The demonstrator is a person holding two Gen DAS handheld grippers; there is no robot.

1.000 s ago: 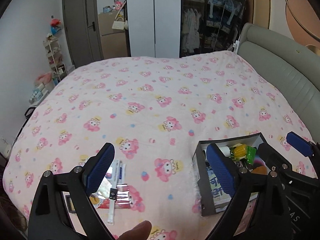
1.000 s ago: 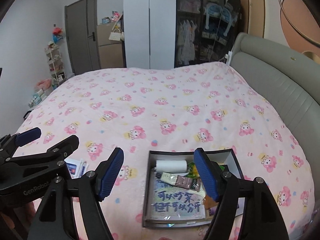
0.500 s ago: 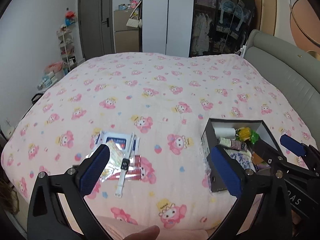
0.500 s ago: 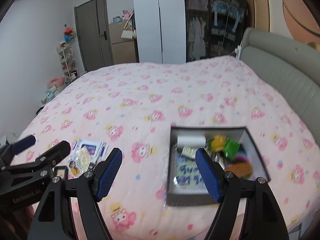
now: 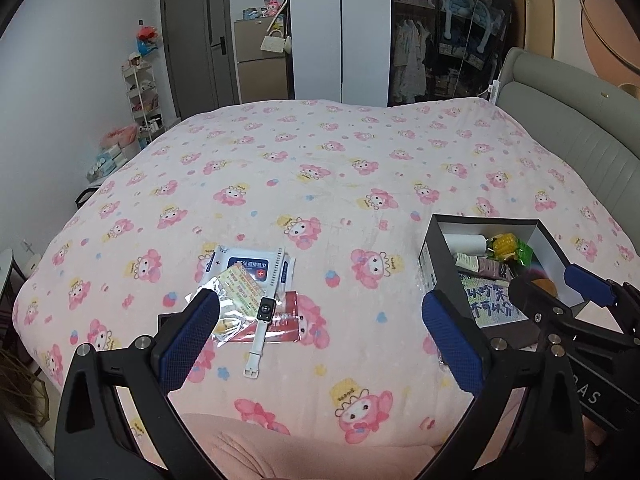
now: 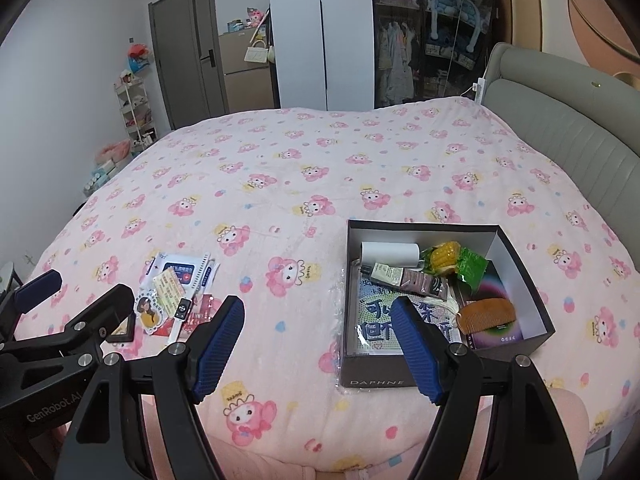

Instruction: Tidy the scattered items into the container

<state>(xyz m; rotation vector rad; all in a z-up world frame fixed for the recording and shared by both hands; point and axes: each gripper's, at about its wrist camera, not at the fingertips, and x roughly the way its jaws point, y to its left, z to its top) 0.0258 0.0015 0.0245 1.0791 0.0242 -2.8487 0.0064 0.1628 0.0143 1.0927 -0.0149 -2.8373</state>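
Near the bed's front left lies a loose pile: a white wipes pack (image 5: 250,270), a yellow-green sachet (image 5: 242,290), a white smartwatch (image 5: 262,322) and a red packet (image 5: 286,320). My left gripper (image 5: 320,340) hangs open just in front of the pile, holding nothing. To the right stands a dark open box (image 6: 376,380) holding a white roll (image 6: 390,254), a toy corn cob (image 6: 444,256), a tube (image 6: 400,276) and a wooden comb (image 6: 486,316). My right gripper (image 6: 318,344) is wide open before the box's left front corner, empty.
The pink patterned blanket (image 5: 320,184) covers the whole bed, and its front edge is right below both grippers. A grey padded headboard (image 6: 560,128) runs along the right. A white shelf trolley (image 5: 140,96) and boxes stand on the floor at the left.
Both views have drawn back from the bed and sunk lower. The pile and the box now lie farther ahead of the fingers. Both grippers stay empty.
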